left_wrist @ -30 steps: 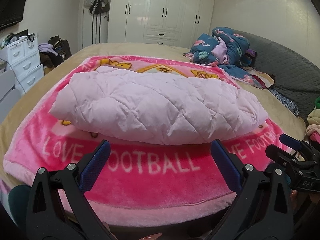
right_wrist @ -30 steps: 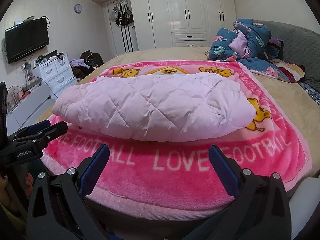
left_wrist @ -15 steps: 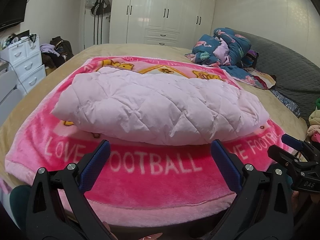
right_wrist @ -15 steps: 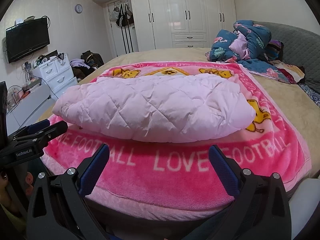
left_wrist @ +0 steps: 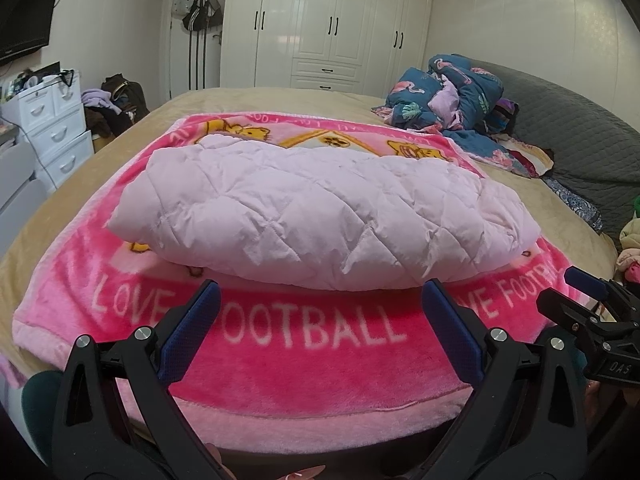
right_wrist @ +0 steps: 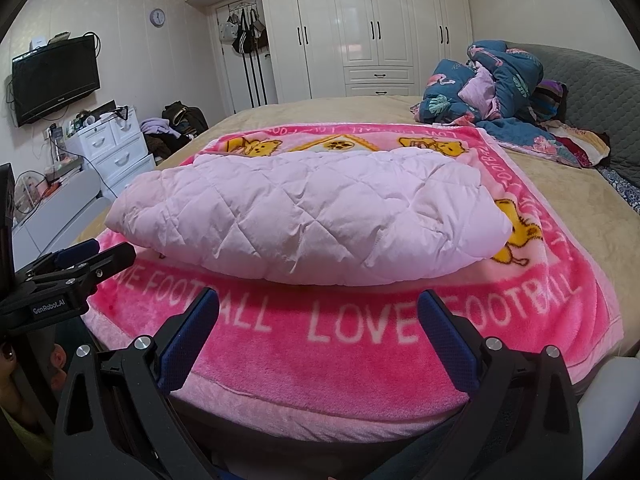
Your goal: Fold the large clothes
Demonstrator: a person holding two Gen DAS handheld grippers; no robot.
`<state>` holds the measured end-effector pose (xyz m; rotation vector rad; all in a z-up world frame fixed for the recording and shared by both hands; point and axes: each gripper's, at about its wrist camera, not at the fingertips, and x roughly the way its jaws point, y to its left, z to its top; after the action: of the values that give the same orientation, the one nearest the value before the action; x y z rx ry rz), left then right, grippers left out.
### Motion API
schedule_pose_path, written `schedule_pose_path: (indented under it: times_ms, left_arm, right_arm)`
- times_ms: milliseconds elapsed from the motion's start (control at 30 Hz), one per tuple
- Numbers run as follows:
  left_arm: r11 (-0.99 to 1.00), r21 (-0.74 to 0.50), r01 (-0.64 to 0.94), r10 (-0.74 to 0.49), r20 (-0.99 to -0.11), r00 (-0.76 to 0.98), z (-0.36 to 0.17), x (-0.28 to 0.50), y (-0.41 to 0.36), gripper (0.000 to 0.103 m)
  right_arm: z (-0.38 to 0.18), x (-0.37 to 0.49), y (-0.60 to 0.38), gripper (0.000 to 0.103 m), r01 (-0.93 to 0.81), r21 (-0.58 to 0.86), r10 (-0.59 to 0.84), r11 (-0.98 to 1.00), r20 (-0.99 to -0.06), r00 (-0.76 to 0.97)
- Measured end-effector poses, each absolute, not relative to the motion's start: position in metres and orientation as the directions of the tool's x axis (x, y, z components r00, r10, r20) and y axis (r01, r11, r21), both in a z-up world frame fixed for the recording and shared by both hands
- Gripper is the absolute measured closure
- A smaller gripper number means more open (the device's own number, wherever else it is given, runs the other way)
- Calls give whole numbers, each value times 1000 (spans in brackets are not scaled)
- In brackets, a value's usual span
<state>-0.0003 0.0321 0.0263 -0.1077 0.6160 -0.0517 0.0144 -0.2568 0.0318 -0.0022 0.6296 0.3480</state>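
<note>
The pale pink quilted garment (left_wrist: 320, 216) lies as a puffy, already doubled-over bundle on the pink blanket (left_wrist: 312, 344), straight ahead of both tools and just beyond their fingertips, touching neither. It looks like the pause between folds, or the close of the job: the bundle is compact, its near edge rounded, no loose sleeve showing. If another fold is wanted, the next move calls for reaching forward to pinch two corners of one end and carrying them across to the other.

The left gripper (left_wrist: 320, 312) hovers over the blanket's near border with its jaws spread wide and nothing between them. The right gripper (right_wrist: 320, 312) is equally wide apart and empty, with the garment's right end ahead of it. Beyond the bundle, further along the bed (right_wrist: 320, 112), sits a heap of blue bedding (right_wrist: 492, 88).
</note>
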Motion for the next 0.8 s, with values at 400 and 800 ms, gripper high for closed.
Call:
schedule_pose_path:
  times_ms: [400, 800]
  left_arm:
    - [993, -114, 13, -77, -575, 814, 26, -1, 32, 9]
    - [994, -107, 8, -69, -575, 815, 27, 0, 32, 9]
  right_arm:
    - [31, 15, -257, 4, -319, 103, 318, 942, -578, 752]
    - [31, 16, -256, 4, -322, 104, 321, 941, -579, 749]
